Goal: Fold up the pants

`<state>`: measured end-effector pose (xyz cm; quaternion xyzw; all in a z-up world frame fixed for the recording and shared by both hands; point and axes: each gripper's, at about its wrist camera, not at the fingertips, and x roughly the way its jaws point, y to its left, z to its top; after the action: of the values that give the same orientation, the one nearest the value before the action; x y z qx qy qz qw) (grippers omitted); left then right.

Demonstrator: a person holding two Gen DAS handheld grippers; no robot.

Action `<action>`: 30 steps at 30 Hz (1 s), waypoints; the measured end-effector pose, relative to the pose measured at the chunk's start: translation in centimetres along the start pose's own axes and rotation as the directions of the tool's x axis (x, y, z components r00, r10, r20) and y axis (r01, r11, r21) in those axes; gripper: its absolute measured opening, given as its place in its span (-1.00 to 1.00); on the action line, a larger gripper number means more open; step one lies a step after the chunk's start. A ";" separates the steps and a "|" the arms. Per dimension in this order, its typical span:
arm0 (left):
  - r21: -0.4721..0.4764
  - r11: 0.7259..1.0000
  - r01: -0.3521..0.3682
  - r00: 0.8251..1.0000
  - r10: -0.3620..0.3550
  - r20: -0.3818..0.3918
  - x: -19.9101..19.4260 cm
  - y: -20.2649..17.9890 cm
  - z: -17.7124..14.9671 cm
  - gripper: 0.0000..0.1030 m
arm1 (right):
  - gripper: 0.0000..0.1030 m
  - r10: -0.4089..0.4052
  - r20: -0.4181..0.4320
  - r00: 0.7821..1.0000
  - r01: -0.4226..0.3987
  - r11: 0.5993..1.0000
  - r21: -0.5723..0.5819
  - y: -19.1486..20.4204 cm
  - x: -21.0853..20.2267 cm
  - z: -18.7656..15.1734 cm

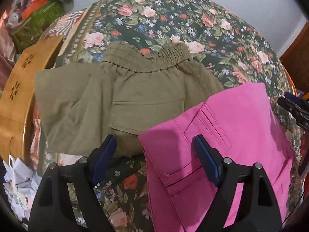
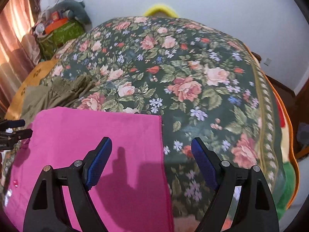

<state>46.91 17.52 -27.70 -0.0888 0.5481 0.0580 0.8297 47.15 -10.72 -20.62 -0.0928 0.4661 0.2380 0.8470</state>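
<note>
Floral bedspread carries pink pants; left claw and right claw gape wide, empty.

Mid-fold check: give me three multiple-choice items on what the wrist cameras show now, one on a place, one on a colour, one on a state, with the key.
1. Where do the olive pants lie relative to the pink pants?
A. To their left
B. On top of them
C. Off the bed

2. What colour are the pads on the tongs?
A. Red
B. Blue
C. White

3. How are the left tongs and right tongs?
A. Both shut on cloth
B. One open, one shut
C. Both open, holding nothing

Key: 1 A, olive sits left in both views. 2 B, blue pads show. 3 C, wide gaps, cloth flat on the floral bedspread.
</note>
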 end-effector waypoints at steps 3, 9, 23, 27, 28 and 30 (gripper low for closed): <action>0.005 1.000 0.023 1.000 -0.023 0.005 0.6 -0.1 -0.2 0.55 | 0.57 -0.015 -0.003 1.000 0.015 1.000 -0.023 0.2 1.4 0.2; 0.016 0.995 0.099 0.995 -0.099 0.004 0.8 -0.5 0.0 0.10 | 0.33 0.019 -0.023 1.000 -0.019 1.000 0.000 0.0 3.9 0.8; 0.052 0.999 0.009 0.996 -0.014 0.087 -0.8 -1.5 0.0 -0.81 | -0.94 0.050 0.004 0.999 -0.050 0.999 0.020 1.2 3.6 0.8; 0.053 0.998 0.012 0.990 -0.019 0.142 -3.2 -1.4 0.4 -0.82 | -0.95 0.019 0.071 0.997 -0.020 1.000 0.013 0.5 0.9 1.2; 0.056 0.998 0.017 0.988 -0.025 0.155 -4.1 -1.5 0.6 -0.82 | -0.95 0.015 0.086 0.996 -0.016 1.000 0.014 0.4 0.1 1.5; 0.065 0.998 0.022 0.982 -0.034 0.187 -5.9 -1.8 0.9 -0.83 | -0.95 0.015 0.119 0.993 -0.017 1.000 0.021 -0.1 -1.8 2.0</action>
<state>45.79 15.93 -21.81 -0.0646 0.4676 0.0373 0.8808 47.85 -10.64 -18.04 -0.0655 0.4181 0.2448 0.8723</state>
